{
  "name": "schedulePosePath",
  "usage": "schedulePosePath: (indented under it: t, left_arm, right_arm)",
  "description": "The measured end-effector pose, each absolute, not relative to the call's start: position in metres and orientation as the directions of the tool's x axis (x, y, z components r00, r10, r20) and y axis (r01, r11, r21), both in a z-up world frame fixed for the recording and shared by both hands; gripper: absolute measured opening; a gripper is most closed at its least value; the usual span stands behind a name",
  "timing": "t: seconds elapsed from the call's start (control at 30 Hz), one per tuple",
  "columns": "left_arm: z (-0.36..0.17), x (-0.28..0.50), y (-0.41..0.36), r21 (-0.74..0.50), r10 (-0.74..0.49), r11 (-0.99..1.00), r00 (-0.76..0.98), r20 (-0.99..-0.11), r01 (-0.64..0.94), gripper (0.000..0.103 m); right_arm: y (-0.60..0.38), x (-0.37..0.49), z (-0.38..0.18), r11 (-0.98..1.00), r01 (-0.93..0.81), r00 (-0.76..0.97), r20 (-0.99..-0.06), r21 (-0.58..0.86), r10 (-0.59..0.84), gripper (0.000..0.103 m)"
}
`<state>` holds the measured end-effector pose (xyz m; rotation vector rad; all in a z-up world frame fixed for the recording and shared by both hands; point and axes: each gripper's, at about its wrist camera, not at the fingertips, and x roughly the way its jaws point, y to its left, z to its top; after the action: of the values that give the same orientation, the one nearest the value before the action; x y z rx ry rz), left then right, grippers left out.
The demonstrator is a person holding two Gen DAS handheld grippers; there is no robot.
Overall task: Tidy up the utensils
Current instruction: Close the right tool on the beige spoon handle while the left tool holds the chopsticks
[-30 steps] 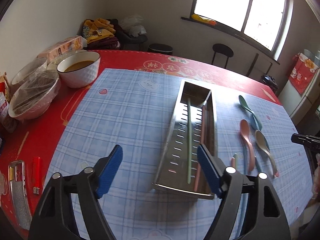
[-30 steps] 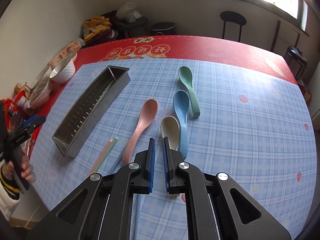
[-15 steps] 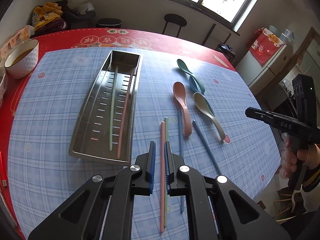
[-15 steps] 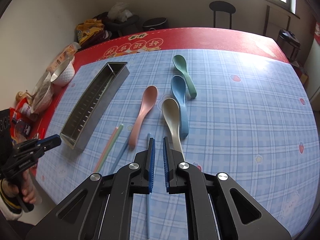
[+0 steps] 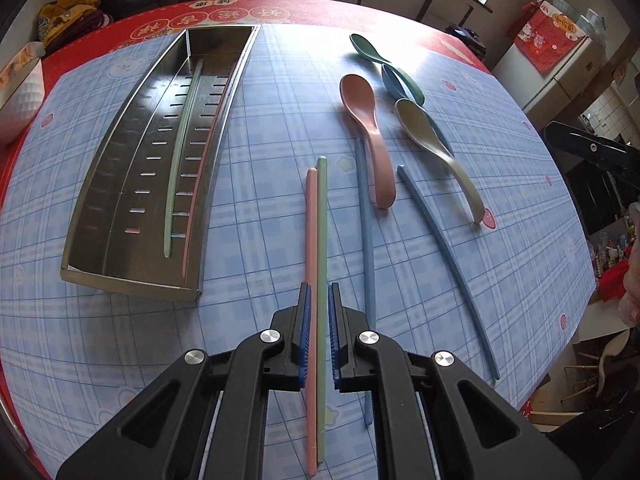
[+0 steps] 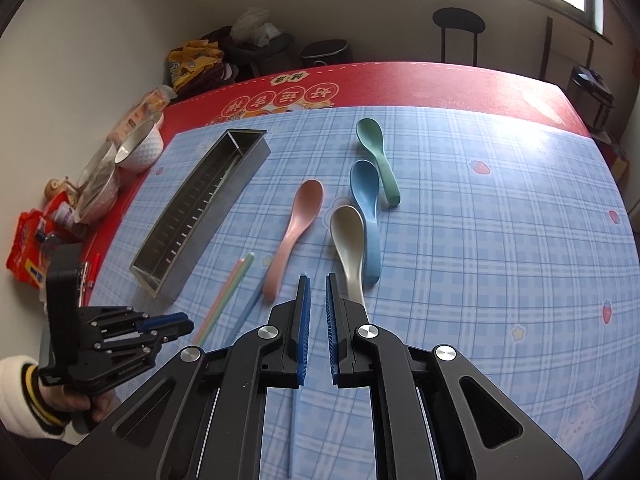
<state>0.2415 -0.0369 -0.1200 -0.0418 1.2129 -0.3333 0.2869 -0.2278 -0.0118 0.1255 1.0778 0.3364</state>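
Two long chopsticks, one pink (image 5: 311, 240) and one green (image 5: 321, 240), lie side by side on the blue checked surface (image 5: 260, 120), just beside the shiny metal tray (image 5: 120, 184). The left gripper (image 5: 318, 312) was wide open over the tray and has now moved over them, its jaws nearly shut around both sticks but maybe not pinching yet. The right gripper (image 6: 316, 300) hangs over the spoons, jaws almost closed on nothing, so these sticks probably go in the tray next.

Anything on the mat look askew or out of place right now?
The two blue chopsticks lie splayed apart, unlike the pink-green pair lying flush together. Nothing looks spilled or damaged.
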Motion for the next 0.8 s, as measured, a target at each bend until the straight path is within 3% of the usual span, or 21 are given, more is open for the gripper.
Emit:
schedulePosePath:
  t: [0.8]
  left_arm:
    - [-0.138,0.267,-0.057,-0.132,-0.201,0.956,0.258,-0.945,0.263,0.013]
  right_arm:
    - [-0.260,0.271,-0.009,0.954,-0.125,0.441,-0.846,0.273,0.300,0.009]
